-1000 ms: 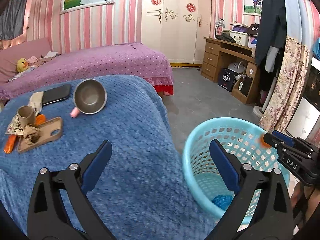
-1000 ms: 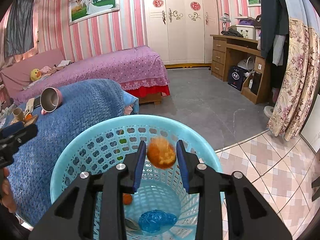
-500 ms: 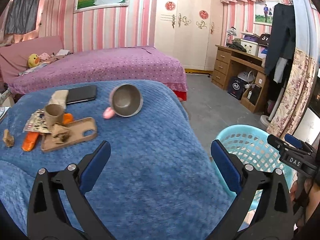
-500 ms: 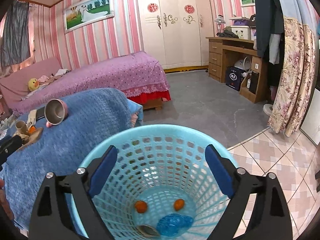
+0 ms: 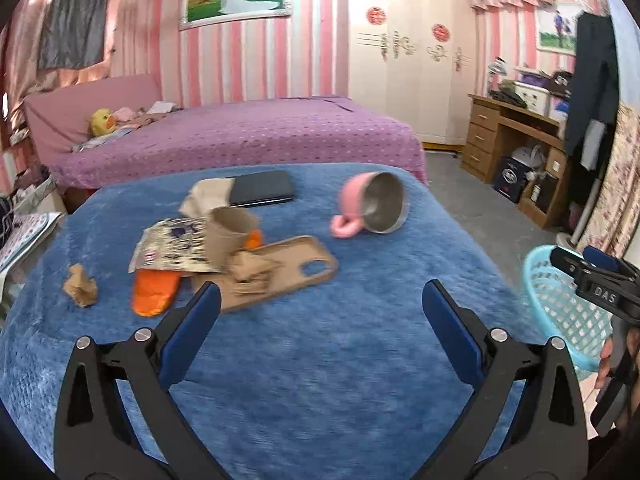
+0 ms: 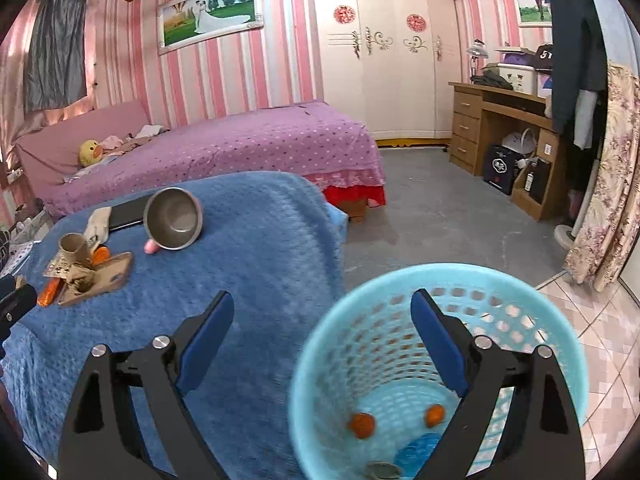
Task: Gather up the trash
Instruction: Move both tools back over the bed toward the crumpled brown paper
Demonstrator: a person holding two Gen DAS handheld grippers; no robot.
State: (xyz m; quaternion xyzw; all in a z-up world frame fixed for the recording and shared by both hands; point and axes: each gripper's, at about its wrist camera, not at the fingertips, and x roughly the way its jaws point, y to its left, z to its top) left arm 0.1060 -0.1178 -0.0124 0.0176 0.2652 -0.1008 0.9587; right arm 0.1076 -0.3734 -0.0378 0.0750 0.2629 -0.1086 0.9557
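Right gripper (image 6: 322,340) hangs spread wide w/ nothing between the pads, its right finger over the bin (image 6: 520,292) mouth and its left over the blanket (image 6: 260,248). Jaws have just been opening; the two orange bits (image 6: 361,425) lie at the bin bottom below it, next to a blue wad (image 6: 416,446), so the drop looks done and wide jaws suit the next pick.

Left gripper (image 5: 320,312) also spread and empty, aimed down at the trash pile just ahead and to its left. Closest to its left finger: tan phone case (image 5: 288,272) w/ a crumpled brown scrap (image 5: 250,274) on it, plus orange peel (image 5: 154,292). Behind those, paper cup (image 5: 230,236) and a printed wrapper (image 5: 172,250); further left, a lone brown wad (image 5: 80,290).

Pink mug (image 5: 372,208) on its side ahead-right and the dark phone (image 5: 262,188) further ahead prob aren't trash, so leave them. Bin sits off the blanket edge at far right, by the right gripper, handy for drops.
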